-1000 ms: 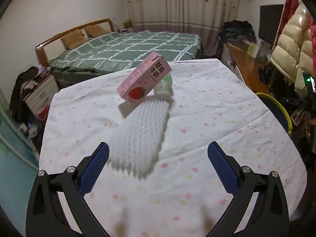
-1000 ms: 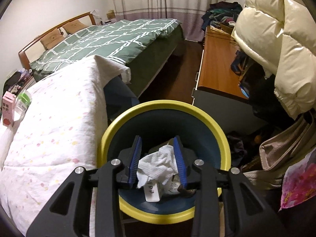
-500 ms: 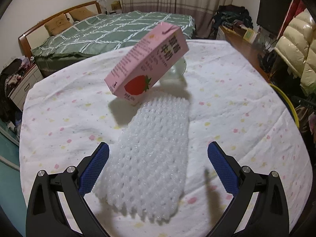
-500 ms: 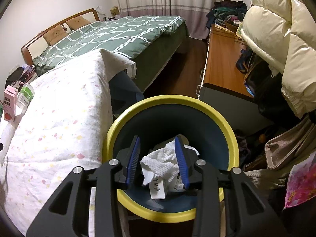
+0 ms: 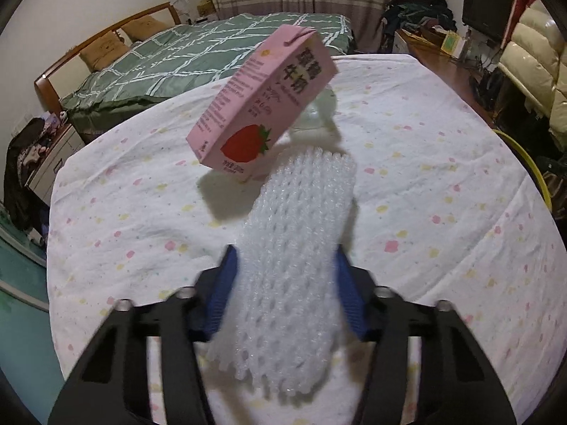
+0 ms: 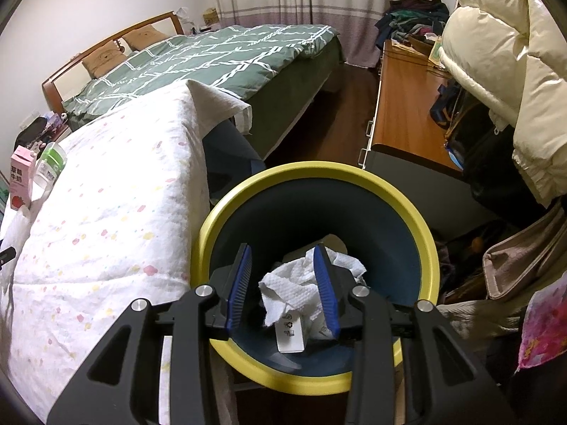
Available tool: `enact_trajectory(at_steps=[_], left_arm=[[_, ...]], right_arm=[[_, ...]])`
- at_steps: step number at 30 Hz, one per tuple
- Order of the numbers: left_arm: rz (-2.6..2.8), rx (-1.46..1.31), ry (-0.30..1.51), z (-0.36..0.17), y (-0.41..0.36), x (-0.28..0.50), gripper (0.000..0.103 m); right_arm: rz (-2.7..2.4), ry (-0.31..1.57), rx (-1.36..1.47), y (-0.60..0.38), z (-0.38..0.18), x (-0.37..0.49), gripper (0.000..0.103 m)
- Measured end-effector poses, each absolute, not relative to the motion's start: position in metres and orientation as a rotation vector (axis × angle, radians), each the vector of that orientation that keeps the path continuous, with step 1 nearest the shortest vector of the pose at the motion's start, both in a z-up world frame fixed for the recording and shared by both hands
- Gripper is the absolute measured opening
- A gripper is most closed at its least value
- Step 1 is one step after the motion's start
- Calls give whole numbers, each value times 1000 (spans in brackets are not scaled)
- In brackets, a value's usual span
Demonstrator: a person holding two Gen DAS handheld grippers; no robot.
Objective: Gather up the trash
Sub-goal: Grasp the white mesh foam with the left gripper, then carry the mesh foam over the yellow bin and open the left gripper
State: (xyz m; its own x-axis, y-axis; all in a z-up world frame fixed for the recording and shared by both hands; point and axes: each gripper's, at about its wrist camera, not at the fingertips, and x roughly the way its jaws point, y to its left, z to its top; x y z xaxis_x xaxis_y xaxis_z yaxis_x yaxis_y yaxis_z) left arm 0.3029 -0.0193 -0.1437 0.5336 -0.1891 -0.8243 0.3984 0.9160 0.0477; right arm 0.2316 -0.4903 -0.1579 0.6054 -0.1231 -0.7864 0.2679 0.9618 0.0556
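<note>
My left gripper (image 5: 283, 283) is shut on the near part of a white foam fruit net (image 5: 297, 248) that lies on the white flowered tablecloth (image 5: 443, 184). A pink strawberry milk carton (image 5: 262, 106) leans tilted on a clear plastic bottle (image 5: 319, 109) just beyond the net. My right gripper (image 6: 283, 276) hovers over a blue bin with a yellow rim (image 6: 319, 173). Its jaws stand partly apart, and a crumpled white paper towel (image 6: 301, 283) lies between them in the bin, loose from the left pad. The carton (image 6: 21, 180) and the bottle (image 6: 49, 166) also show at far left in the right wrist view.
A green checked bed (image 6: 212, 56) stands behind the table. A wooden desk (image 6: 404, 106) with a cream down jacket (image 6: 496, 71) is to the right of the bin. Bags (image 6: 514, 258) lie on the floor at right. The bin's rim (image 5: 528, 166) shows past the table's right edge.
My left gripper moved forward and shut on the foam net. My right gripper's jaws opened somewhat, and the paper towel has dropped lower into the bin.
</note>
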Motion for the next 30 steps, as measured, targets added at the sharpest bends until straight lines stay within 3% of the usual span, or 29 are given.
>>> enact_trajectory(at_steps=[3,4,5,17,30], left_arm=[[-350,255,931,-140,-22,294,33],[-361,244,930,-138,-23,291,22],[-367,231,932,-135,-25,288,19],[-528,267,827,-76,-112,232,17],[-806,397,789,-72,-323,218,16]], right_arm=[[-224,888,181,-489,-157,227,35],[-222,886,181,-488,-157,226,35],[-221,885,181,-489,-157,225,35],[-254,803,211,-497,-138,172,35],[-332,745,205,-532,-125,100,36]])
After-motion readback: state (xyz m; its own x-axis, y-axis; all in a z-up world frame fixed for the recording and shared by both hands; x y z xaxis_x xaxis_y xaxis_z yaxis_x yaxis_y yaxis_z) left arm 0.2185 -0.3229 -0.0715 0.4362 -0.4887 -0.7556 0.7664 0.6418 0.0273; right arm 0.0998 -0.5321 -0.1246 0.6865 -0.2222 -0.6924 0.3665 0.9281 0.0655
